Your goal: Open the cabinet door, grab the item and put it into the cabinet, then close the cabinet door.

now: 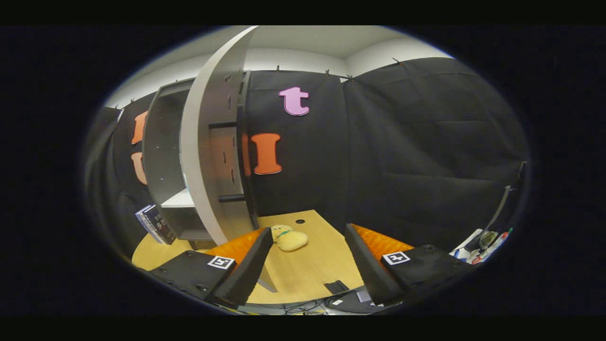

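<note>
A grey cabinet (163, 156) stands on the wooden table (307, 272) to the left. Its door (208, 142) is swung open towards me, edge on, and a pale shelf (180, 199) shows inside. A small yellow plush toy (289, 237) lies on the table just right of the door's lower end, beyond my fingers. My gripper (308, 234) is open above the table, with nothing between its fingers; the left fingertip (265, 237) is close to the door's lower edge and the toy.
A dark book (155, 223) leans against the cabinet's left side. Small dark items and cables (341, 293) lie at the table's near edge. To the right, off the table, sit pens and clutter (487, 244). Black cloth walls close in behind.
</note>
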A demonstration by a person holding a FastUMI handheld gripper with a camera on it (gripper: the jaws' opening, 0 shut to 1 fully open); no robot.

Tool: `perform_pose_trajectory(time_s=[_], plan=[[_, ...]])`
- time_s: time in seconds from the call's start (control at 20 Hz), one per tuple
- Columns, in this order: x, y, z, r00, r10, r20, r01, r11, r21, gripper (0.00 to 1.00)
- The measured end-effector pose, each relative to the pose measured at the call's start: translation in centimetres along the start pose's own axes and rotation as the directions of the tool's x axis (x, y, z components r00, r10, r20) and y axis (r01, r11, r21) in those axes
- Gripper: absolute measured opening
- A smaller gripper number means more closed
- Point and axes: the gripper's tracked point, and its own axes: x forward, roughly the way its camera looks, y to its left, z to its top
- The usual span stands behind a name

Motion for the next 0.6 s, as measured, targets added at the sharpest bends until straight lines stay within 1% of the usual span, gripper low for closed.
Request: perform_pose_trajectory(time_s=[0.05,0.15,0.2,0.35,0.5,0.6], plan=[[0.5,0.6,-0.1,1.000,0.017,-0.003,-0.017,1.000,-0.002,0.98],[1.2,0.7,-0.4,1.000,0.015,-0.007,-0.015,1.000,-0.016,0.98],[1.3,0.7,-0.4,1.000,0.018,-0.009,-0.018,1.000,-0.018,0.93],[1.3,1.5,-0.5,0.999,0.045,-0.020,-0.045,0.999,0.004,0.93],[1.1,3.9,-0.9,0.994,0.102,-0.035,-0.100,0.994,0.035,0.95],[0.7,6.4,-1.2,0.989,0.143,-0.039,-0.142,0.989,0.030,0.96]])
